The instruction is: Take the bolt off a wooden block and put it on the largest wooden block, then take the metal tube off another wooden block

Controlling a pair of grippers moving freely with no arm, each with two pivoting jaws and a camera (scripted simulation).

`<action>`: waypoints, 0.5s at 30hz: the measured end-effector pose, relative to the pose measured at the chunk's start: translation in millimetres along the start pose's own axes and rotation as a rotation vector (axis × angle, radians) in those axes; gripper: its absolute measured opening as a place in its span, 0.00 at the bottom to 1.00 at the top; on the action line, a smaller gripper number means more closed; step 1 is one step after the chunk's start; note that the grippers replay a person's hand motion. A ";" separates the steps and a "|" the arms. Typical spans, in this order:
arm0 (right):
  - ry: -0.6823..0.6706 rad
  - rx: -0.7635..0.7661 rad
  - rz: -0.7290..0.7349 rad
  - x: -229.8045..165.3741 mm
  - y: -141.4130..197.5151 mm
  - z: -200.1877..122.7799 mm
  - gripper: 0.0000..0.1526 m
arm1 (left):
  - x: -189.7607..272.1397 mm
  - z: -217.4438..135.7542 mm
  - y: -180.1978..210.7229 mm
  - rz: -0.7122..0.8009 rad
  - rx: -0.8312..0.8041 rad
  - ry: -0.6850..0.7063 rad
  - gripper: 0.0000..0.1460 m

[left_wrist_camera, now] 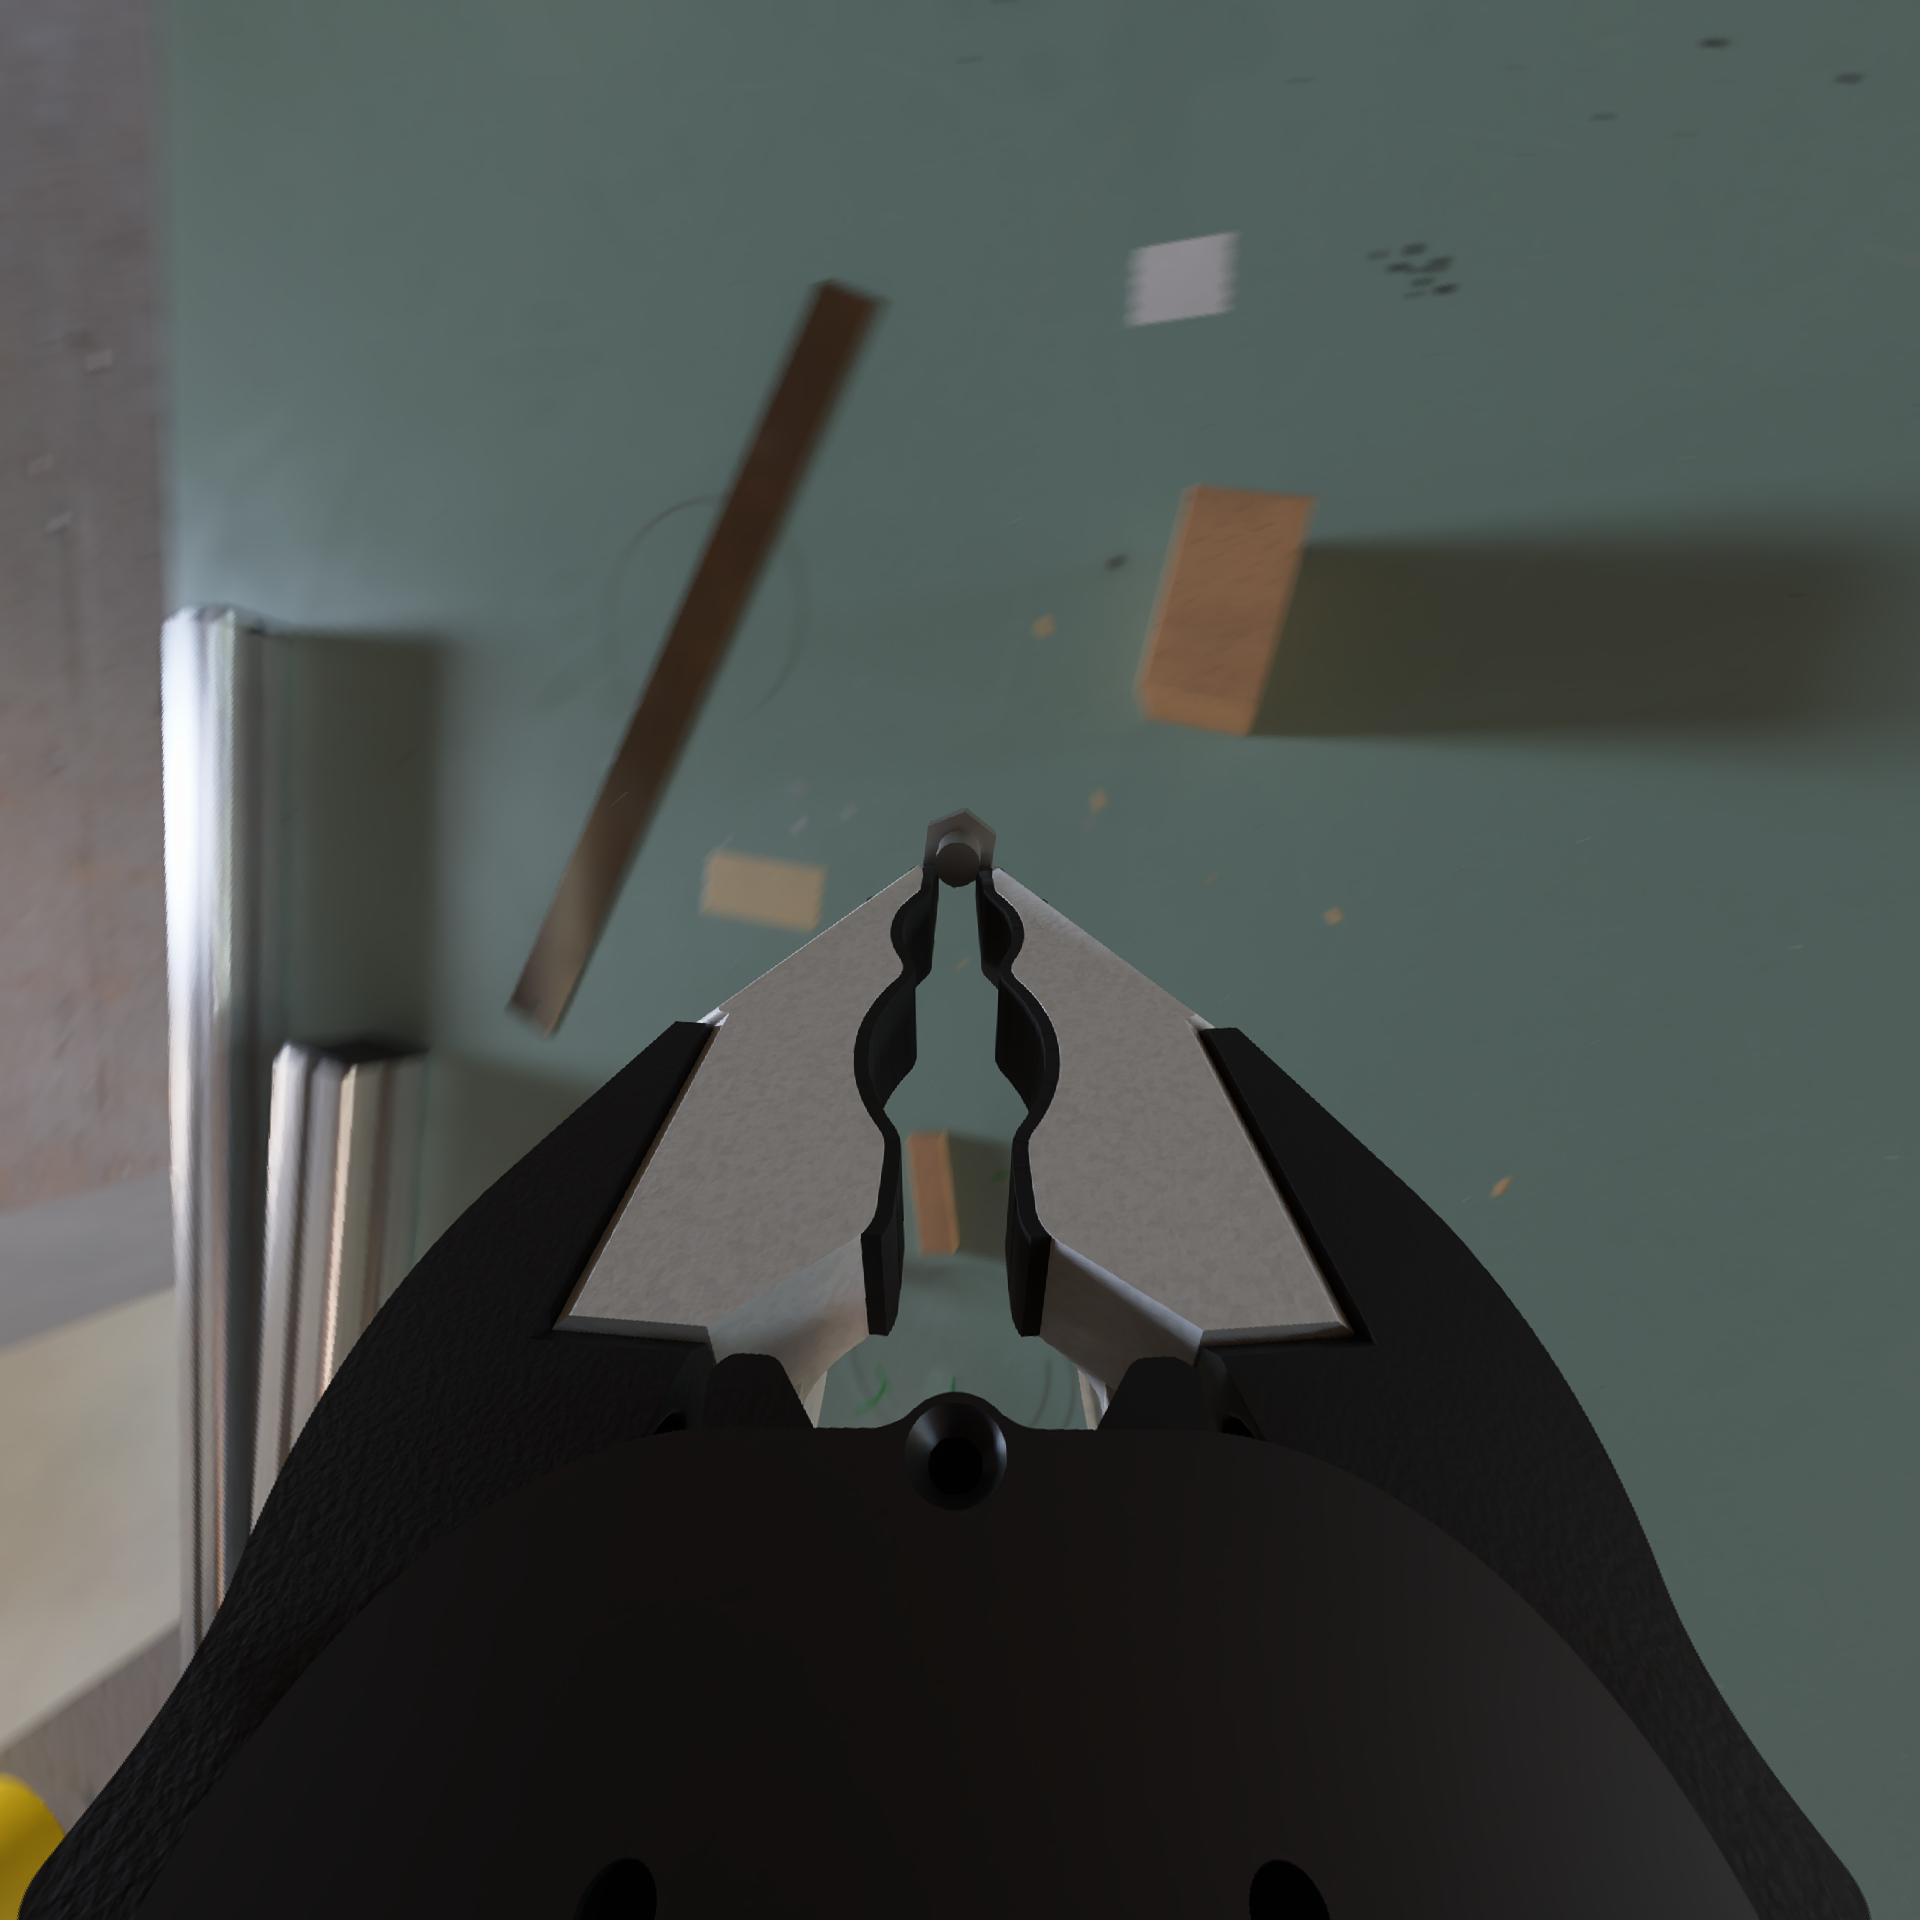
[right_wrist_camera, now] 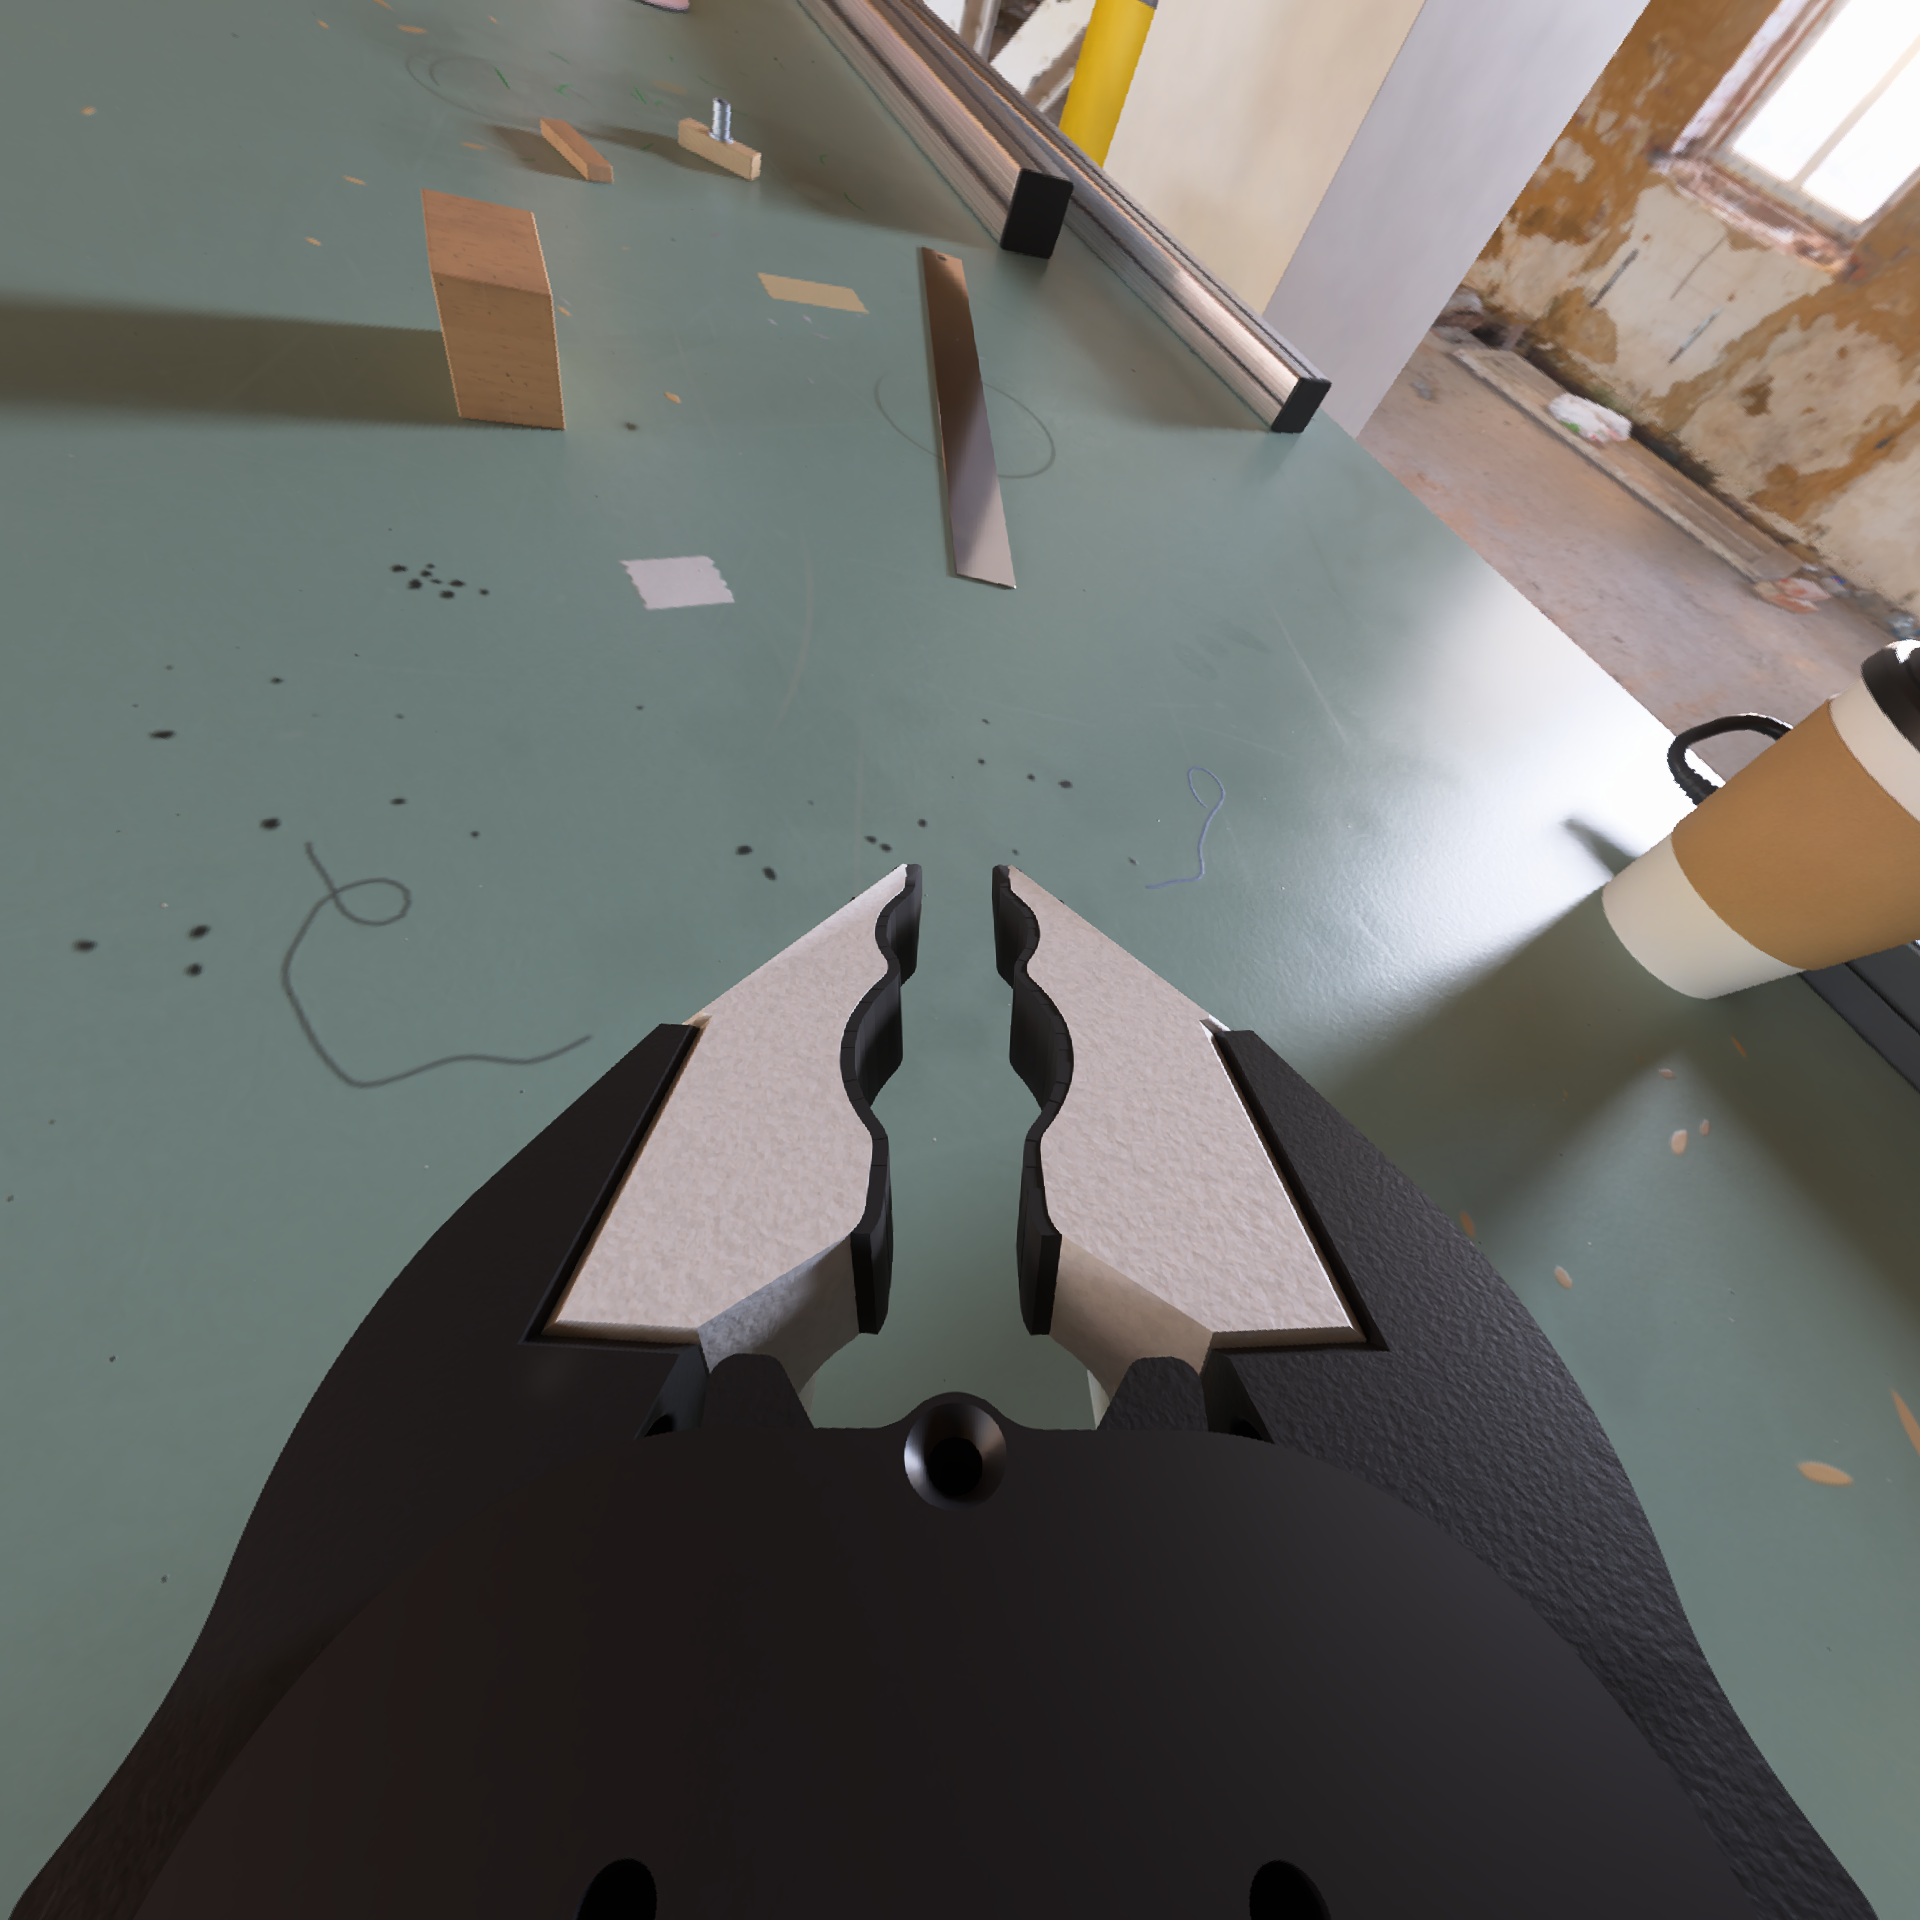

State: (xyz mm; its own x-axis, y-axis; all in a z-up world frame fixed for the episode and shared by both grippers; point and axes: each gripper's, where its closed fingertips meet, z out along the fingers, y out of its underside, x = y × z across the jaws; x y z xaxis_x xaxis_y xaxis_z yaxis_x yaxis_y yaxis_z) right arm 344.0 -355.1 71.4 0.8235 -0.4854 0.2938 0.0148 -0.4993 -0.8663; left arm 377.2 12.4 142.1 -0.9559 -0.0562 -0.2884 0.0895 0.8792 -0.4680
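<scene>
In the left wrist view my left gripper (left_wrist_camera: pixel 957 871) is shut on a small grey bolt (left_wrist_camera: pixel 961 840), hex head pointing away, held above the green table. The largest wooden block (left_wrist_camera: pixel 1221 608) stands ahead to the right, and a long flat metal tube (left_wrist_camera: pixel 696 644) lies to the left. A small wooden block (left_wrist_camera: pixel 932 1190) shows between the fingers. In the right wrist view my right gripper (right_wrist_camera: pixel 956 883) is open and empty, low over the table. Far ahead are the large block (right_wrist_camera: pixel 494 312), the tube (right_wrist_camera: pixel 971 416), and two small blocks (right_wrist_camera: pixel 577 149), one (right_wrist_camera: pixel 727 154) bearing a threaded bolt (right_wrist_camera: pixel 721 112).
Aluminium rails (right_wrist_camera: pixel 1143 239) run along the table's far right edge and also show in the left wrist view (left_wrist_camera: pixel 208 1039). A paper coffee cup (right_wrist_camera: pixel 1766 852) stands at the right. A thin wooden tile (right_wrist_camera: pixel 812 292) and a white patch (right_wrist_camera: pixel 675 582) lie flat on the table.
</scene>
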 end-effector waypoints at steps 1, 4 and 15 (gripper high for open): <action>-0.006 0.003 0.004 -0.5 -0.2 0.4 0.09 | 13.1 13.7 -10.9 0.036 -0.017 0.051 0.05; -0.023 0.006 0.005 -3.1 -0.1 1.4 0.09 | 42.5 55.2 -26.4 0.136 -0.096 0.150 0.05; -0.032 0.033 0.000 -4.5 -4.3 -3.1 0.09 | 53.1 107.8 -34.1 0.099 -0.117 0.124 0.26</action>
State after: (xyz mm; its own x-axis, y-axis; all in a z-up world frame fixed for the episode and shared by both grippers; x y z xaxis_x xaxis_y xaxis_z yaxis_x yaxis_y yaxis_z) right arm 338.4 -353.0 75.1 0.8410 -0.4621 0.2813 0.0329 -0.4754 -0.8792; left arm 353.5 -71.6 52.7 -0.9718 0.0861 -0.2197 0.1589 0.9270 -0.3397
